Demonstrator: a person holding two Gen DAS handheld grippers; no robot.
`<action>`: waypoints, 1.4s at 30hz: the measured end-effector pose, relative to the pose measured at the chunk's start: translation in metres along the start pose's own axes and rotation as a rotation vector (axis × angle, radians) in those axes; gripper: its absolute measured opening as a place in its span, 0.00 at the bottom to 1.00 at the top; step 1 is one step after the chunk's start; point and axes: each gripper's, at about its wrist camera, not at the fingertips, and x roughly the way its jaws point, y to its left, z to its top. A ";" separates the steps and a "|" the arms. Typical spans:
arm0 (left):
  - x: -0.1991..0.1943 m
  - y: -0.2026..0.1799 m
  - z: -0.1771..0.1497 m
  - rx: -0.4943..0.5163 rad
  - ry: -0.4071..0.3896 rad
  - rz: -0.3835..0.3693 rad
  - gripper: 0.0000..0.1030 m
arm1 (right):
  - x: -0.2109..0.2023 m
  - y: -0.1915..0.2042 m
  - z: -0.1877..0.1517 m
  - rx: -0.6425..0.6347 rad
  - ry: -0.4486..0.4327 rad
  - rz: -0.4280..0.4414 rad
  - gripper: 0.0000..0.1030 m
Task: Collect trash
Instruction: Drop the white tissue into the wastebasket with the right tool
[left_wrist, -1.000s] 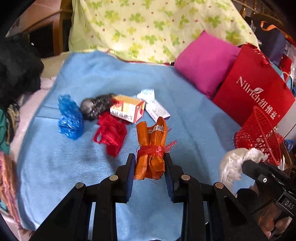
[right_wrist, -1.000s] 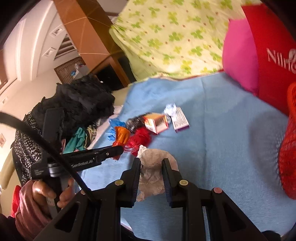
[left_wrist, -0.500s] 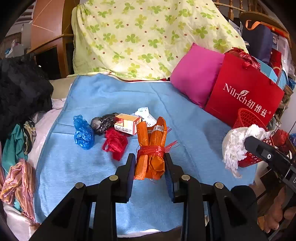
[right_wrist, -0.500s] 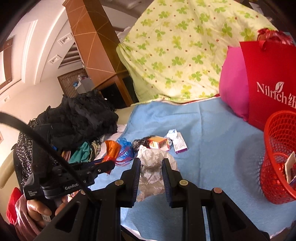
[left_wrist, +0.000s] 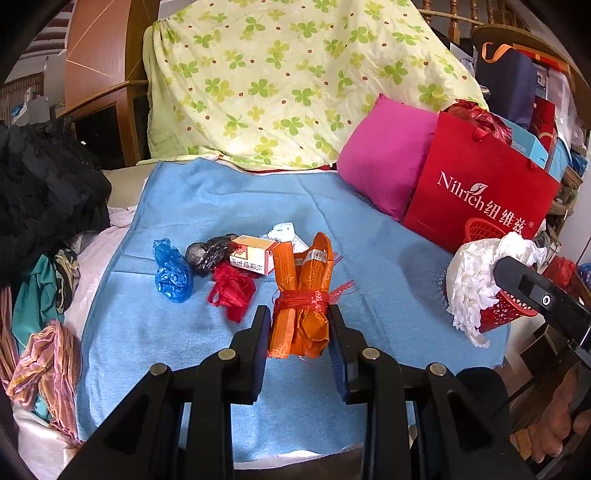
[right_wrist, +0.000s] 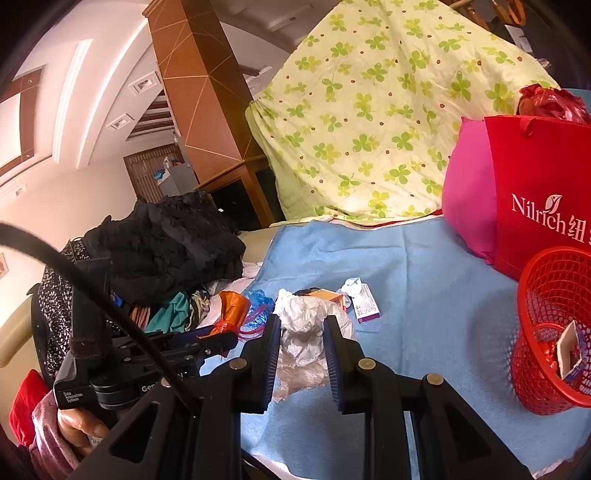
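My left gripper is shut on an orange wrapper bundle tied with red string, held above the blue blanket. My right gripper is shut on a crumpled white plastic bag; that bag also shows in the left wrist view. A red mesh basket stands at the right with a small carton inside. On the blanket lie a blue bag, a black bag, a red bag, an orange-white box and a purple-white box.
A red Nilrich paper bag and a pink pillow stand at the back right. A clover-print cover fills the back. Black and coloured clothes pile at the left. The blanket's front edge is close below.
Both grippers have pulled back and up from the blanket with their loads, so the trash pile looks smaller and farther. The red basket has come fully into the right wrist view.
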 end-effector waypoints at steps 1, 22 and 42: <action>0.000 0.000 0.000 -0.002 0.001 0.001 0.31 | 0.000 0.000 0.000 0.000 0.000 0.000 0.25; -0.003 0.002 0.000 -0.023 0.002 0.008 0.31 | -0.006 0.005 0.003 -0.022 -0.016 0.003 0.25; 0.010 -0.018 0.003 0.011 0.038 0.019 0.31 | -0.004 -0.002 -0.002 0.003 -0.026 0.010 0.25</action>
